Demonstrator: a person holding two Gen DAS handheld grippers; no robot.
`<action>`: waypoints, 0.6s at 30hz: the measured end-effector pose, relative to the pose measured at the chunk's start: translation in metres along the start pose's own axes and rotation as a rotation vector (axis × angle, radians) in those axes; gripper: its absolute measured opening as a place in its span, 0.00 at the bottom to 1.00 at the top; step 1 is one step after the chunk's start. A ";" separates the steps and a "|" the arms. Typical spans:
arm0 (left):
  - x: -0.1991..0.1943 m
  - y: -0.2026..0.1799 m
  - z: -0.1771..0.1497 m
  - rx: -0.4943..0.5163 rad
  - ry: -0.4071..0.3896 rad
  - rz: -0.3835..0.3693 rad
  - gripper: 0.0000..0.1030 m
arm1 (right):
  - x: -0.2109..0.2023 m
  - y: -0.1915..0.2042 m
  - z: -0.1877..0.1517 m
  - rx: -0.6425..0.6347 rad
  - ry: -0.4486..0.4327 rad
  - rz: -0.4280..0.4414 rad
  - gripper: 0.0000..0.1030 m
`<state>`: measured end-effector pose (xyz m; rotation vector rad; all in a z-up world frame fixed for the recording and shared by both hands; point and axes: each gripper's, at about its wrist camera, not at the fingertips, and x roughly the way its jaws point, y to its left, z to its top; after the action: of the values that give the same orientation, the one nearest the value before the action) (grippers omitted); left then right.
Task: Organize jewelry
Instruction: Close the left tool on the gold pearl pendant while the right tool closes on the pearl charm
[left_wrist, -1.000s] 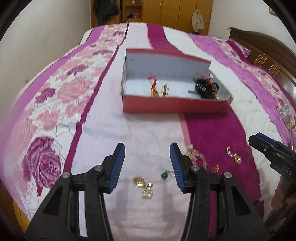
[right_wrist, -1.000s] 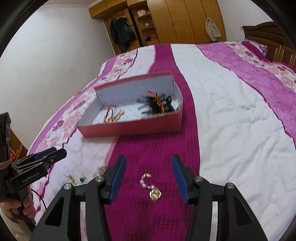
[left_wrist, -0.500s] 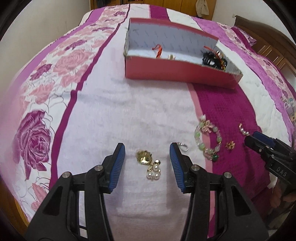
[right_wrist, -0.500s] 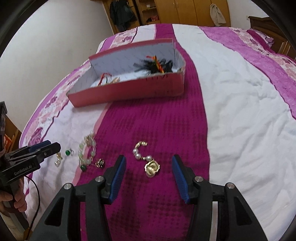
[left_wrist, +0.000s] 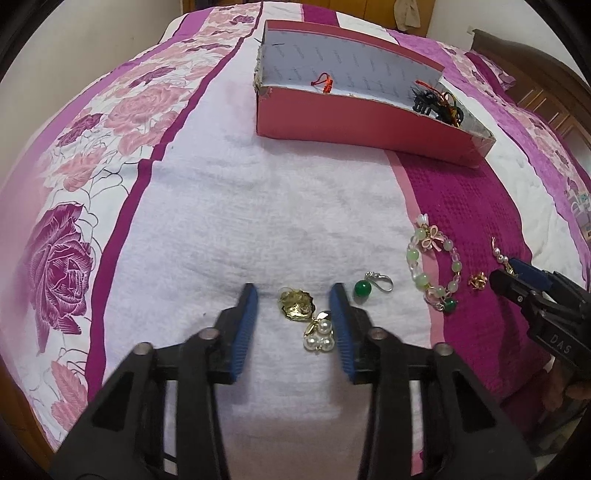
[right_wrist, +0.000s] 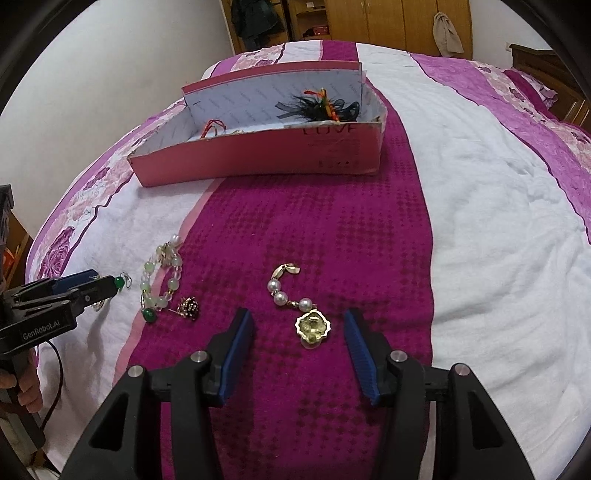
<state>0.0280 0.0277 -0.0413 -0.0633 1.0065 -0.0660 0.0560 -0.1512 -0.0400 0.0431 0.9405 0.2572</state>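
My left gripper (left_wrist: 293, 299) is open, low over the bedspread, its fingers either side of a gold and pearl earring (left_wrist: 308, 319). A green bead earring (left_wrist: 364, 288), a green beaded bracelet (left_wrist: 434, 269) and a small gold stud (left_wrist: 477, 281) lie to its right. My right gripper (right_wrist: 297, 325) is open around a second gold and pearl earring (right_wrist: 303, 310) on the magenta stripe. The red jewelry box (right_wrist: 266, 155) stands beyond, with black hair pieces (right_wrist: 317, 105) and a red cord inside.
The bed has a floral pink and white cover (left_wrist: 74, 206) with a magenta stripe (right_wrist: 332, 229). A wooden headboard (right_wrist: 546, 70) is at the far right and wardrobes (right_wrist: 369, 22) stand behind the bed. The bed's edge is close at the left.
Both grippers have dropped lower and moved forward over the bed. Each now has a gold and pearl earring between its open fingers, which sat farther ahead before.
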 end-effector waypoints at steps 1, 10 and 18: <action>0.000 0.000 0.000 -0.001 0.001 -0.009 0.17 | 0.001 0.000 0.000 -0.001 0.001 0.001 0.52; -0.008 -0.001 0.001 0.003 -0.018 -0.024 0.09 | -0.003 -0.008 0.001 0.024 -0.010 0.009 0.20; -0.023 -0.007 0.004 0.015 -0.061 -0.052 0.09 | -0.014 -0.008 0.001 0.038 -0.042 0.045 0.19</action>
<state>0.0185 0.0226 -0.0193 -0.0773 0.9436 -0.1188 0.0506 -0.1623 -0.0296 0.1045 0.9035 0.2793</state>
